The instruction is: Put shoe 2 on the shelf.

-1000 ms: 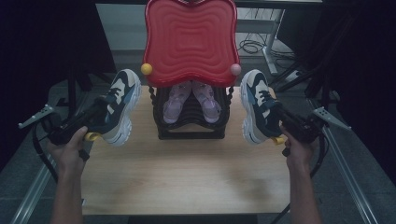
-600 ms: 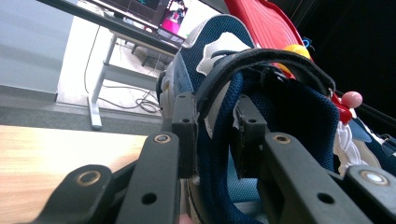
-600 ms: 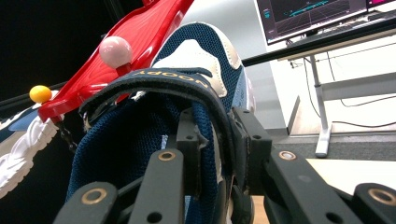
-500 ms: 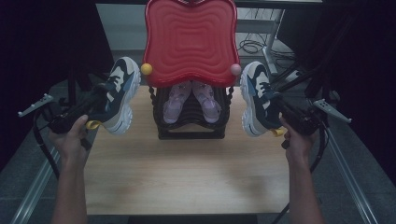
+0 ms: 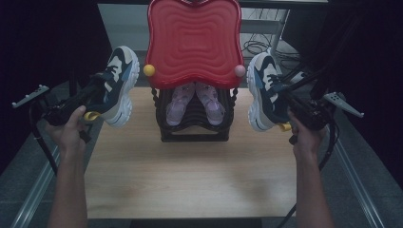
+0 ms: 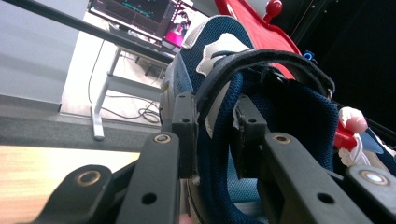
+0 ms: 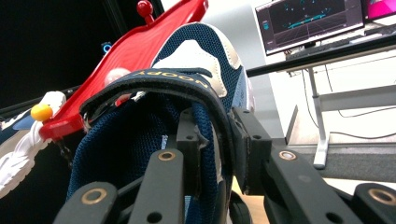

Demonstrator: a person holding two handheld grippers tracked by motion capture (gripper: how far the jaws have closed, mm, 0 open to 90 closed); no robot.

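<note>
Two navy, white and beige sneakers hang in the air on either side of a shoe rack. My left gripper (image 5: 97, 99) is shut on the left sneaker (image 5: 119, 85) at its heel collar. In the left gripper view one jaw sits outside the collar and one inside, with the left gripper (image 6: 215, 135) pinching the navy mesh of that sneaker (image 6: 280, 107). My right gripper (image 5: 285, 103) holds the right sneaker (image 5: 263, 90) the same way. The right gripper (image 7: 217, 144) clamps the padded collar of the right sneaker (image 7: 140, 140) in the right gripper view.
A black shoe rack (image 5: 195, 130) stands at the back middle of the wooden table (image 5: 190, 180), with a pair of pink shoes (image 5: 195, 100) inside. A red wavy tray (image 5: 192, 38) tops it, with a yellow ball (image 5: 149, 70) and a pink ball (image 5: 239, 71) at its corners.
Both hands have lifted their sneakers higher off the table, toward the red tray's level. The grips are unchanged.
</note>
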